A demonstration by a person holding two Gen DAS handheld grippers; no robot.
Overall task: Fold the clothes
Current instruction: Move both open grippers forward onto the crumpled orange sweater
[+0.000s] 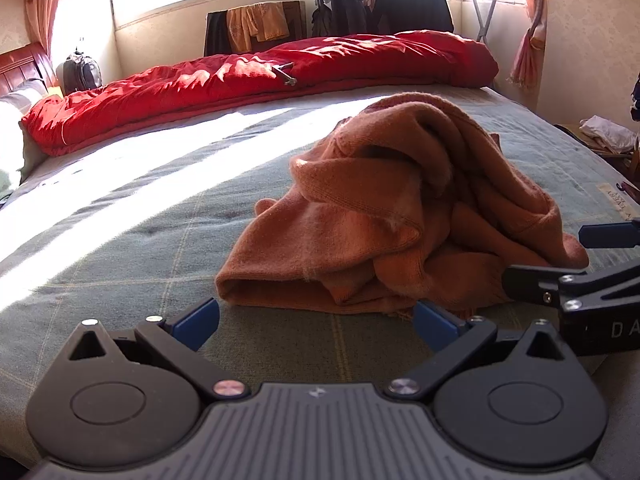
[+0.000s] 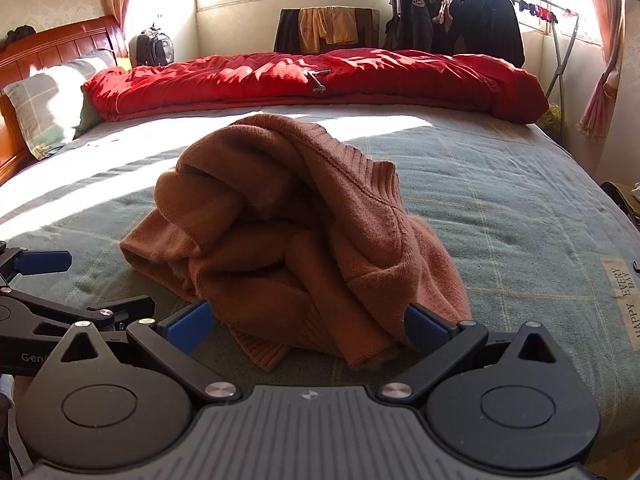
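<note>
- Sunny bedroom, green plaid bed (image 2: 500,208) with a red duvet (image 2: 312,76) rolled along the far side.
- Orange sweater (image 2: 288,224) sits crumpled mid-bed, nearer than the duvet.
- Left gripper (image 1: 316,318) and right gripper (image 2: 308,320) both have fingers spread wide, holding nothing, right at the sweater's near edge.
- Risk: it's so bunched that a pinch could catch several layers, dragging the lump instead of spreading it.

The bed (image 2: 500,200) has a grey-green checked sheet. A crumpled orange sweater (image 2: 288,232) lies near its middle, a red quilt (image 2: 320,80) along the far edge, a pillow (image 2: 44,108) far left.
</note>
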